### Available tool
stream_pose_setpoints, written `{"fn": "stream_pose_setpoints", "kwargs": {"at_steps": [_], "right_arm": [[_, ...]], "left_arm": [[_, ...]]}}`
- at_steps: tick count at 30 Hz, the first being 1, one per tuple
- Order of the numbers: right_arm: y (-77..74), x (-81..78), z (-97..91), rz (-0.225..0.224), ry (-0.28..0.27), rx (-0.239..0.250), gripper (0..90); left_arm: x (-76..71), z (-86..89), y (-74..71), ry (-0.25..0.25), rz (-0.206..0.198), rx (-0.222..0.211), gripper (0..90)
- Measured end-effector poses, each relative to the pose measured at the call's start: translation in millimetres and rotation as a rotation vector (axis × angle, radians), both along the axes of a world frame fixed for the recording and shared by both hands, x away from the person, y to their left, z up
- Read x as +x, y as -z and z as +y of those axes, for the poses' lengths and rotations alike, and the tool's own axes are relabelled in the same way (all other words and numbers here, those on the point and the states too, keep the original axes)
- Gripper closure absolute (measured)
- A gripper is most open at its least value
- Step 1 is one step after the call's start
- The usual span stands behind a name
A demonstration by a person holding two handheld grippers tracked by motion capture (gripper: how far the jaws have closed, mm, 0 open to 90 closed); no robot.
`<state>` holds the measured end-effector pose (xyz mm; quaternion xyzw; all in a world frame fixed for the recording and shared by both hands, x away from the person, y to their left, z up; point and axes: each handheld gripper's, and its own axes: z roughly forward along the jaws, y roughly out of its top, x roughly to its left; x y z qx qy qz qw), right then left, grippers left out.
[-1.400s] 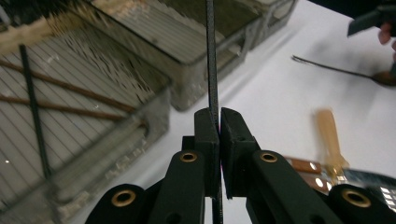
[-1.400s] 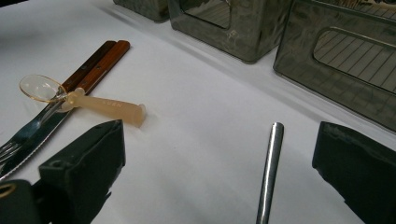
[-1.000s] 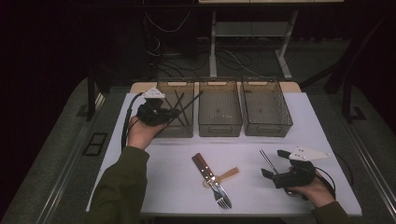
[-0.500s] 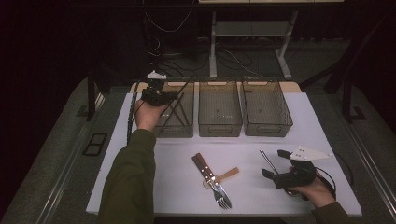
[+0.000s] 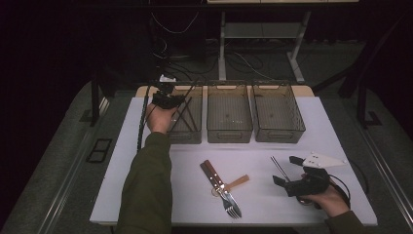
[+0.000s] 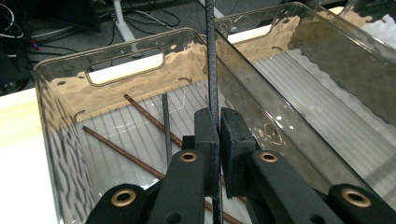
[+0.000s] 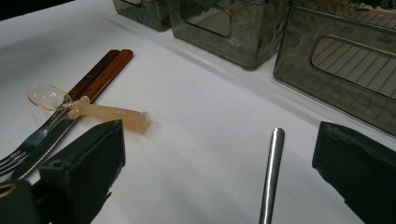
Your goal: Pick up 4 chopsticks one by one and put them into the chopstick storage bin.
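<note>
My left gripper [image 5: 168, 100] hovers over the far end of the left clear bin [image 5: 187, 135], shut on a thin black chopstick [image 5: 189, 93]. The left gripper view has the two pads [image 6: 218, 114] pinching that black chopstick [image 6: 210, 56], which runs straight up over the bin [image 6: 116, 41]. Two brown chopsticks [image 6: 144, 114] and another dark stick [image 6: 166, 126] lie on the bin floor. My right gripper [image 5: 286, 170] rests at the front right of the table, open. A metal chopstick [image 7: 271, 172] lies on the white tabletop between its wide jaws [image 7: 222, 140].
A middle bin [image 5: 229, 132] and a right bin [image 5: 278, 132] stand beside the left one. Near the front centre lie wooden-handled cutlery with a fork [image 5: 220, 184] and a small clear spoon with a beige handle [image 7: 109, 114]. The white table ends just behind my right hand.
My left hand has carried the black chopstick farther back and to the right, over the left bin, and a little lower. The right hand has stayed still.
</note>
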<state>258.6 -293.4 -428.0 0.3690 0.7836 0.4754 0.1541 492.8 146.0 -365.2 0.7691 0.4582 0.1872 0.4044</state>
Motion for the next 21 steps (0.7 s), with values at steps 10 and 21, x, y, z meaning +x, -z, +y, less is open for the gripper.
{"fn": "stream_pose_setpoints", "kwargs": {"at_steps": [10, 21], "right_arm": [[-0.1, 0.2, -0.9, 0.003, -0.001, 0.006, 2.8], [0.0, 0.2, -0.5, 0.004, -0.003, 0.003, 2.8]], "left_arm": [[4.5, -3.7, 13.4, -0.028, 0.035, 0.079, 79.2], [-3.2, 2.8, 1.5, -0.006, 0.018, 0.099, 57.1]]}}
